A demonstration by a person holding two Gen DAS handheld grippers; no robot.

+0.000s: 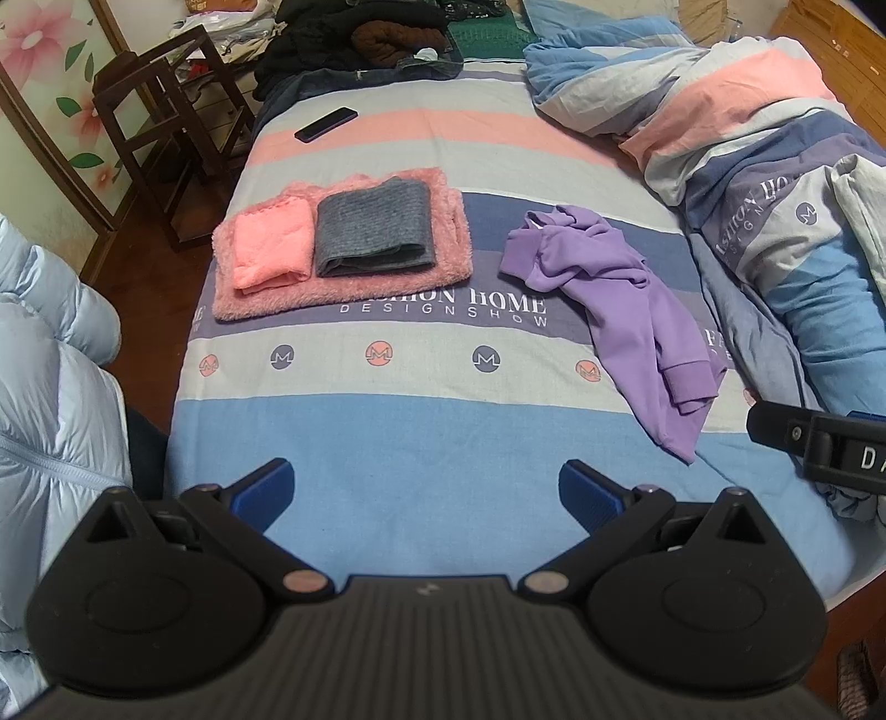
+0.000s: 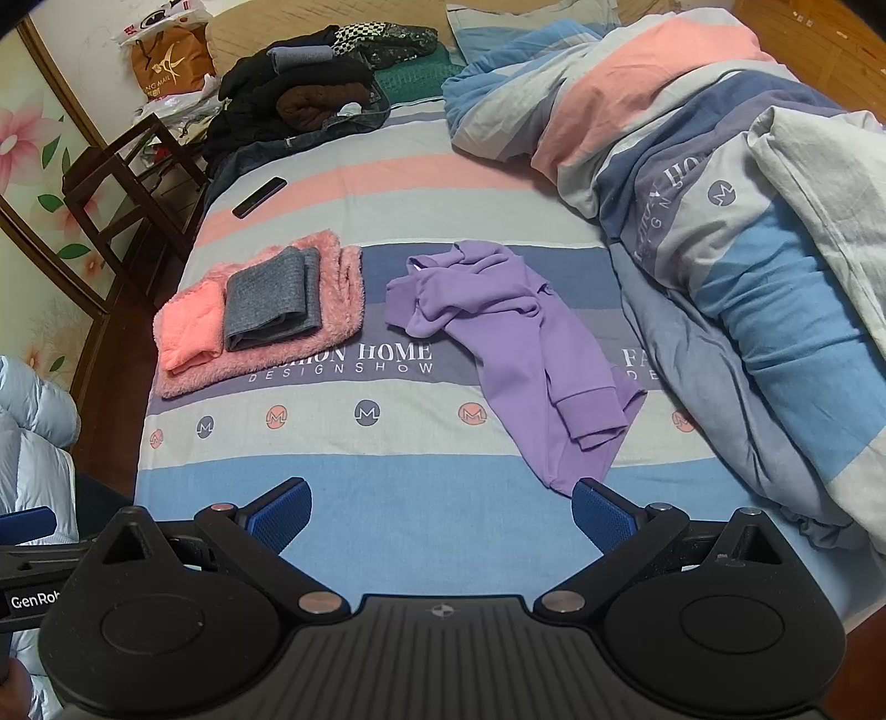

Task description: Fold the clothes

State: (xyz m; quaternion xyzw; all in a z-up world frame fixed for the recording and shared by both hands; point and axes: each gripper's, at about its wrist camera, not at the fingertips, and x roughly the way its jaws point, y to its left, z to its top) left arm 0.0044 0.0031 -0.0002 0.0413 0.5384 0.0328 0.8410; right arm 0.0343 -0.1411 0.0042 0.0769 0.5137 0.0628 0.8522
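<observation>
A crumpled purple sweatshirt (image 1: 620,299) lies unfolded on the striped bed sheet (image 1: 421,443), right of centre; it also shows in the right wrist view (image 2: 526,354). To its left sits a stack of folded clothes: a fluffy pink garment (image 1: 443,210) at the bottom, with a folded grey garment (image 1: 374,230) and a folded salmon-pink one (image 1: 271,249) on top, also seen in the right wrist view (image 2: 271,304). My left gripper (image 1: 426,493) is open and empty above the bed's near edge. My right gripper (image 2: 440,512) is open and empty, its right fingertip (image 2: 601,512) close to the sweatshirt's hem.
A bunched striped duvet (image 1: 775,183) fills the bed's right side. A black phone (image 1: 326,124) lies on the sheet farther back. Dark clothes (image 1: 354,33) are piled at the far end. A dark wooden chair (image 1: 166,122) stands left of the bed. A light-blue puffer jacket (image 1: 50,399) is at the left.
</observation>
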